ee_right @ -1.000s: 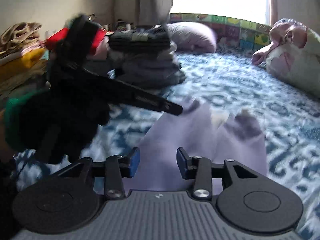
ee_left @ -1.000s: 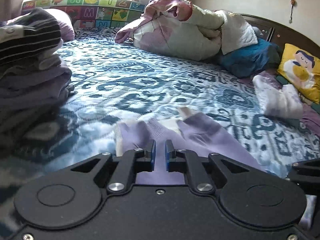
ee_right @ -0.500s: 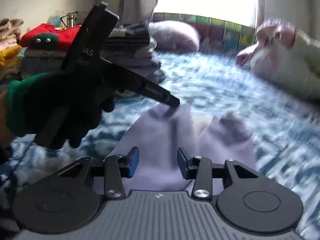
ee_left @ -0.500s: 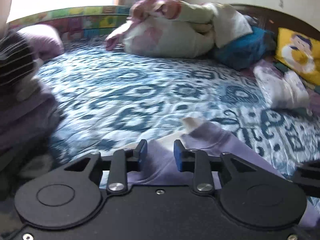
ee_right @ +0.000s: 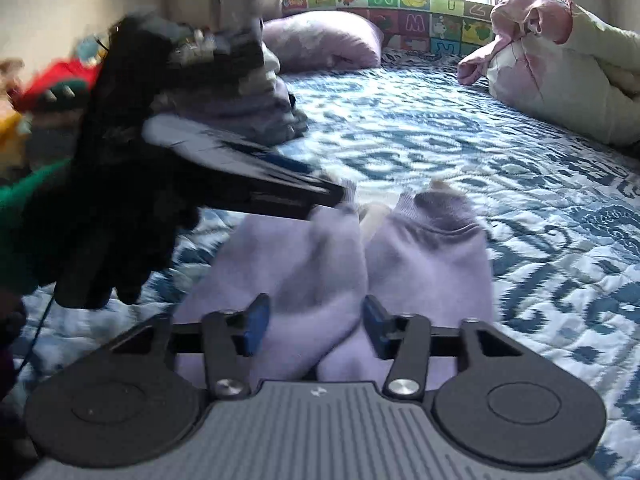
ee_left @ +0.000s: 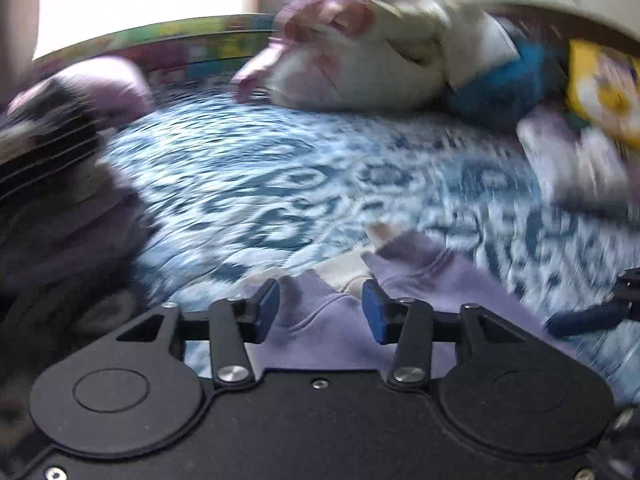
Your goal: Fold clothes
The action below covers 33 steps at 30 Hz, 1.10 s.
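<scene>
The left wrist camera sits just behind the left gripper (ee_left: 319, 308) and looks forward and slightly downward along its two fingers, low over the blue patterned bedspread (ee_left: 320, 168), toward the far bundled quilt (ee_left: 360, 64) and the yellow cushion (ee_left: 604, 96) at far right; the picture is smeared. The right wrist camera sits likewise behind the right gripper (ee_right: 312, 326), close above the lilac garment (ee_right: 340, 264), and faces the far window and alphabet mat (ee_right: 420, 16). Both views share the garment near the lens, the bedspread, the quilt, the stack of folded clothes (ee_right: 248, 92) at left and the pillow (ee_right: 320, 40). The right view also catches the left gripper from the side, at near left.
</scene>
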Available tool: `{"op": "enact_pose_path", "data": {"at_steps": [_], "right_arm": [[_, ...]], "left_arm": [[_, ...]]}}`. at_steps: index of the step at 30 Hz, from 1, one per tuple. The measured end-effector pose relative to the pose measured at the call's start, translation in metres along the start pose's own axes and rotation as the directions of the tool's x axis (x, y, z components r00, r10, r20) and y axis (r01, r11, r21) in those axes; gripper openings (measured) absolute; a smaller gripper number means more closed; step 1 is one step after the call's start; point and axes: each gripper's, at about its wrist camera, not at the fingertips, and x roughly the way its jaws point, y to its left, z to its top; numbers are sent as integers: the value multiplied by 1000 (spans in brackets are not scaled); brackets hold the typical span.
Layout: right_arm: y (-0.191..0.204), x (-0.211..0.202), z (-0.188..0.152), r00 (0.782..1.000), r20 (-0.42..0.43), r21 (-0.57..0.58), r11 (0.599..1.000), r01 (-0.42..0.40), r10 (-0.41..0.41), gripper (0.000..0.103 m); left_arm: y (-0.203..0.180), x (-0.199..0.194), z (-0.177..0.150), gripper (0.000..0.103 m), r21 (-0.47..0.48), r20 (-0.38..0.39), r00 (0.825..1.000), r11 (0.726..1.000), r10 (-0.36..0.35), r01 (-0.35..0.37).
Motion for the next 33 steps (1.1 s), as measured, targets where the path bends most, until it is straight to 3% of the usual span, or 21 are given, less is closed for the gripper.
{"op": "enact_pose_path", "data": {"at_steps": [2, 4, 8, 11, 13, 16, 20, 23, 25, 27, 29, 33], "right_arm": [[-22, -25, 6, 1000, 12, 12, 1000, -19, 19, 82], [-45, -55, 12, 999, 23, 33, 999, -30, 29, 82], [-107, -135, 35, 996, 86, 13, 1000, -10, 8, 82], [-151, -196, 50, 995, 80, -83, 994, 72, -65, 83], [-167, -224, 45, 991, 61, -171, 976, 132, -123, 83], [-184, -256, 25, 978, 26, -298, 932, 205, -206, 83], [-161, -252, -39, 974, 4, -452, 868, 204, -227, 83], [-123, -234, -89, 981, 42, -518, 836, 184, -190, 78], [-92, -221, -117, 984, 77, -576, 798, 176, -161, 78], [-53, -206, -142, 984, 106, -677, 714, 179, -146, 78], [-14, -190, -165, 984, 127, -770, 612, 179, -127, 78], [35, -168, -194, 986, 140, -867, 470, 166, -90, 78]], "left_arm": [[1, -26, -5, 52, -106, 21, 1000, 994, -10, 12], [-1, -50, -13, 56, -181, 38, 999, 983, -11, 18], [-21, -94, -37, 57, -178, 54, 999, 984, 6, 3], [-44, -127, -51, 59, -74, 73, 996, 996, 58, -53], [-60, -147, -59, 67, 4, 88, 992, 996, 90, -90], [-76, -170, -78, 68, 97, 105, 989, 989, 101, -111], [-98, -185, -105, 68, 244, 82, 989, 960, 120, -137], [-119, -193, -131, 68, 408, 63, 986, 897, 157, -169], [-132, -197, -149, 69, 523, 66, 983, 833, 171, -181], [-144, -197, -169, 71, 635, 50, 982, 753, 183, -173], [-152, -194, -188, 72, 705, 37, 981, 690, 190, -161], [-163, -181, -220, 72, 806, 55, 971, 564, 233, -181]]}}
